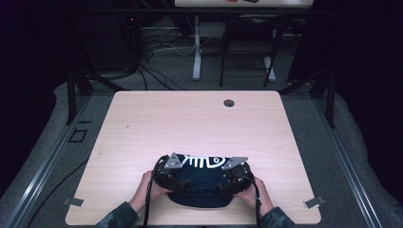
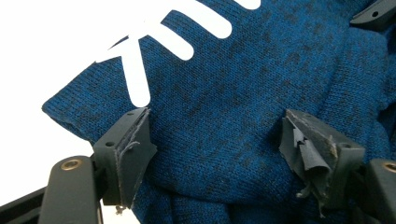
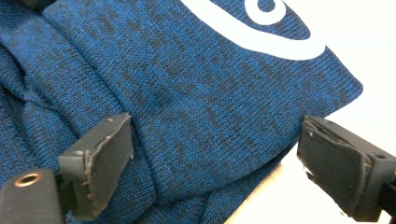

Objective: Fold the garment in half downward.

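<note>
A dark blue knit garment (image 1: 202,178) with a white fish-bone print lies folded near the table's front edge. My left gripper (image 1: 166,166) rests at its left end and my right gripper (image 1: 236,167) at its right end, each held by a hand. In the left gripper view the jaws (image 2: 217,123) stand apart over the blue knit (image 2: 224,70), straddling a fold without pinching it. In the right gripper view the gripper (image 3: 215,128) is open too, with the garment's edge (image 3: 196,70) lying between the pads.
The light wooden table (image 1: 190,123) has a round cable hole (image 1: 229,103) near its far edge. Small metal brackets sit at the front corners (image 1: 72,201). Cables trail from both grippers toward the person. Beyond the table stand desk legs and floor cables.
</note>
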A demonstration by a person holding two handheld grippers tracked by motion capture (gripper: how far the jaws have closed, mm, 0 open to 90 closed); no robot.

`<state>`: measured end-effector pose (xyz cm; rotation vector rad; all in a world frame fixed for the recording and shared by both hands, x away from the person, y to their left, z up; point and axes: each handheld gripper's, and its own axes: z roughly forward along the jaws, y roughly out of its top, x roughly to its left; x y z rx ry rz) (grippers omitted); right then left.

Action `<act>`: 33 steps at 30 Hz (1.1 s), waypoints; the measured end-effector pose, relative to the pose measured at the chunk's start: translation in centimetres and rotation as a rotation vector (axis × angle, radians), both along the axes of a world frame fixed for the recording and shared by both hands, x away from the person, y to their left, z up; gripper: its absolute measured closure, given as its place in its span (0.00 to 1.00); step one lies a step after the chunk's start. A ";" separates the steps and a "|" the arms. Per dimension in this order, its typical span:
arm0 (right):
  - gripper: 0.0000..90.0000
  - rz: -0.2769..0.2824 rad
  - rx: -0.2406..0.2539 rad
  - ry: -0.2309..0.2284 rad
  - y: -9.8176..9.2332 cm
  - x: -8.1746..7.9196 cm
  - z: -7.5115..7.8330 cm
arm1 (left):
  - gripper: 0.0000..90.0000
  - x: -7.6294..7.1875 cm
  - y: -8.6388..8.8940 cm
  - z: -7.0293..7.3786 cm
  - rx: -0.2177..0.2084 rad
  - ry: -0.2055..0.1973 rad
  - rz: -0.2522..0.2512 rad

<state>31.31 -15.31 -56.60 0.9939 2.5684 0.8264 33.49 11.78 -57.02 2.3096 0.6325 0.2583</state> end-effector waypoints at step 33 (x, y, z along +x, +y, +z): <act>0.04 -0.144 0.082 -0.069 -6.7 -1.4 1.9 | 0.00 0.5 6.5 0.9 -0.085 -0.007 0.202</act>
